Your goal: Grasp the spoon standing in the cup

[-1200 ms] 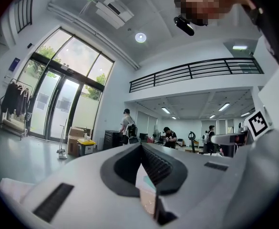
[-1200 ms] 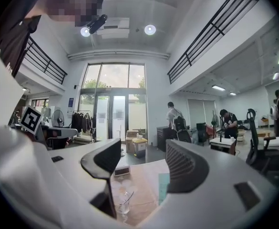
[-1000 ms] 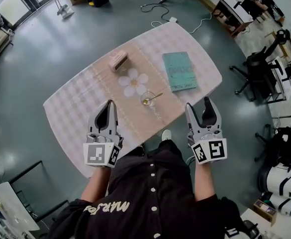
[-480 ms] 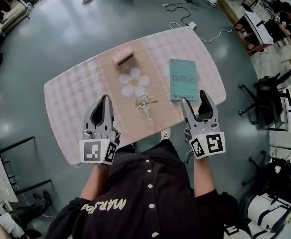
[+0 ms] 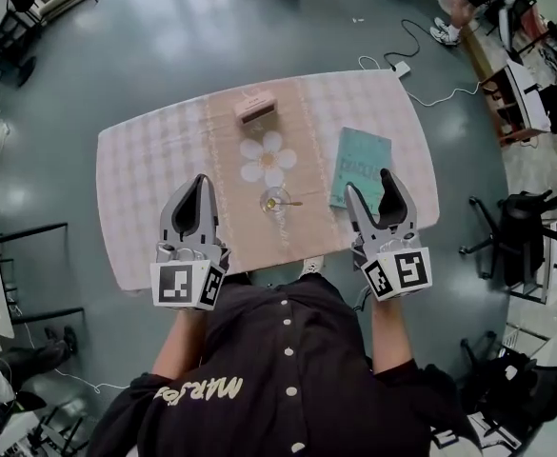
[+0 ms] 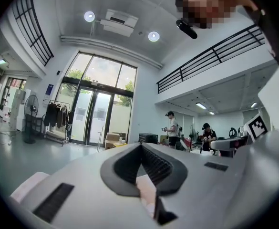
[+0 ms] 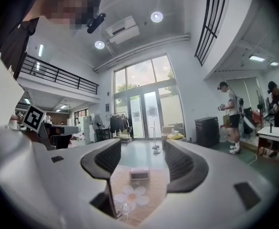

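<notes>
A clear glass cup (image 5: 276, 201) stands on the beige runner of the table (image 5: 145, 188), a gold spoon (image 5: 288, 202) in it with its handle leaning right. My left gripper (image 5: 200, 181) hovers over the table's front edge, left of the cup, shut and empty. My right gripper (image 5: 369, 185) hangs to the cup's right, open, nothing between its fingers. In the right gripper view the cup (image 7: 121, 210) shows low between the parted jaws of the right gripper (image 7: 141, 159). The left gripper (image 6: 140, 148) view points up into the room, and the cup is hidden there.
A teal book (image 5: 361, 167) lies right of the cup, close to the right gripper. A white flower mat (image 5: 267, 157) and a pink box (image 5: 256, 110) sit behind the cup. Office chairs (image 5: 521, 222) and floor cables (image 5: 407, 60) lie to the right. People stand far off (image 7: 230, 116).
The head view has swung, so the table now lies squarer and more central. Both grippers keep about the same stance at the front edge; the left stays shut, the right open.
</notes>
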A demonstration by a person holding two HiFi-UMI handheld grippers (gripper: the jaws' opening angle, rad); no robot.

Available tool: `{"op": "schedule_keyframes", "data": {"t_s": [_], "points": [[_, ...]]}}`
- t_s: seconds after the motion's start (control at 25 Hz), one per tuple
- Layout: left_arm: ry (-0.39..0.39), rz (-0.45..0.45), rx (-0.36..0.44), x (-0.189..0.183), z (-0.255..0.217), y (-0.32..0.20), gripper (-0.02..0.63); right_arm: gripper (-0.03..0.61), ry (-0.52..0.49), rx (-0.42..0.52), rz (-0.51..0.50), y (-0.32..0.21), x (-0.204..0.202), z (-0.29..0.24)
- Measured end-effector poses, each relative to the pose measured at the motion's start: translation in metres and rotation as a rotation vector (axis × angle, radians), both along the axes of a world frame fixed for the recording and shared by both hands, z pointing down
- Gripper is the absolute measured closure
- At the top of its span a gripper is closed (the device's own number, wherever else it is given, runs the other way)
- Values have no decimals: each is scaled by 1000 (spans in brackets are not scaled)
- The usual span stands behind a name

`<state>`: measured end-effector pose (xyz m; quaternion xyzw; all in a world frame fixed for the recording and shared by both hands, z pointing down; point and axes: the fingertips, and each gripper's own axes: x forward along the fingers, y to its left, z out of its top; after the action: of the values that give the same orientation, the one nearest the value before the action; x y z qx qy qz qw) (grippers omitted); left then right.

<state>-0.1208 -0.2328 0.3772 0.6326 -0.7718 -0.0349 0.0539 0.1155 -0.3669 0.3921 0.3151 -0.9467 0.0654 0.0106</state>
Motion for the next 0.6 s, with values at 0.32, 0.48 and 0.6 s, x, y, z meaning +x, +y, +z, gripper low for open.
{"op": "schedule_keyframes", "data": {"t_s": [0.32, 0.48, 0.6], "points": [[-13, -105, -25, 8, 0, 10, 603, 302, -1, -34, -152, -9, -23, 11], [0, -166, -38, 13, 4, 24, 603, 302, 22, -48, -243, -5, -36, 20], [0, -178, -48, 17, 9, 30, 603, 302, 48, -56, -302, 1, -44, 29]]}}
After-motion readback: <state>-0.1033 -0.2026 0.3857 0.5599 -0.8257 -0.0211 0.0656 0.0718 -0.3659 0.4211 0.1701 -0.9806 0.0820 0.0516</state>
